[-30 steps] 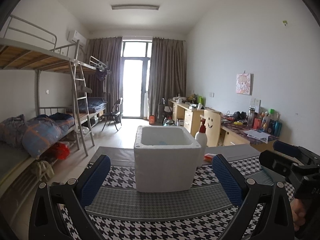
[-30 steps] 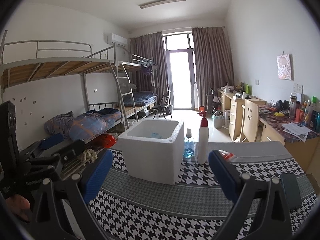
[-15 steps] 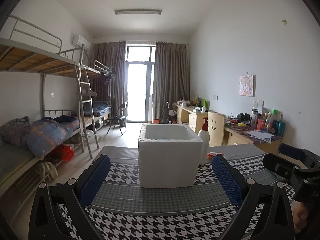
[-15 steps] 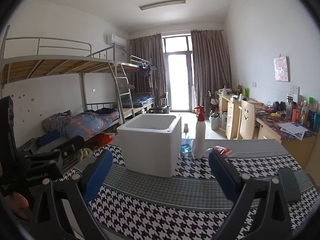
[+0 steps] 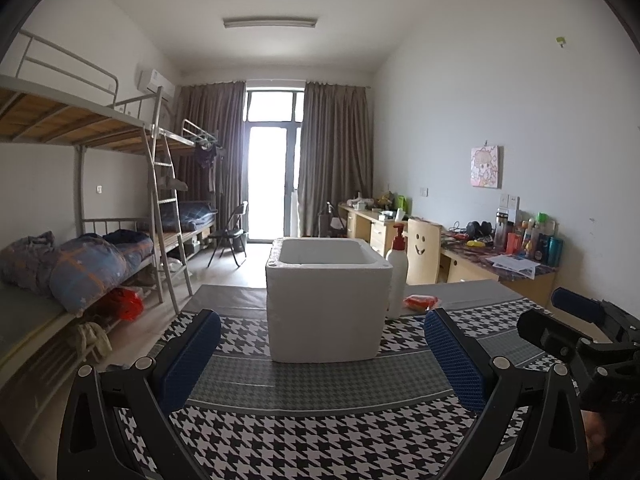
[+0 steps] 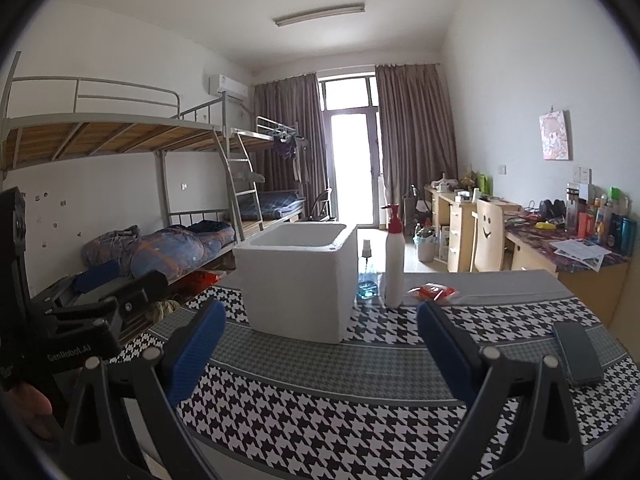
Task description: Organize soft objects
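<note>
A white foam box (image 5: 326,300) (image 6: 298,280) stands on the houndstooth tablecloth (image 5: 320,440), its top open and its inside hidden from both views. A small red packet (image 5: 420,301) (image 6: 434,291) lies flat to its right. My left gripper (image 5: 320,356) hovers open over the cloth in front of the box, with nothing between its blue pads. My right gripper (image 6: 320,344) is open too, off to the right of the left one and also short of the box.
A tall white pump bottle (image 6: 394,258) and a small blue spray bottle (image 6: 367,276) stand just right of the box. A dark flat case (image 6: 576,352) lies at the cloth's right. Bunk beds (image 5: 80,256) line the left wall, desks (image 5: 480,256) the right.
Both views have dropped lower and come level, so the box rim now hides the blue item seen inside it earlier. Both grippers stay open and hold nothing.
</note>
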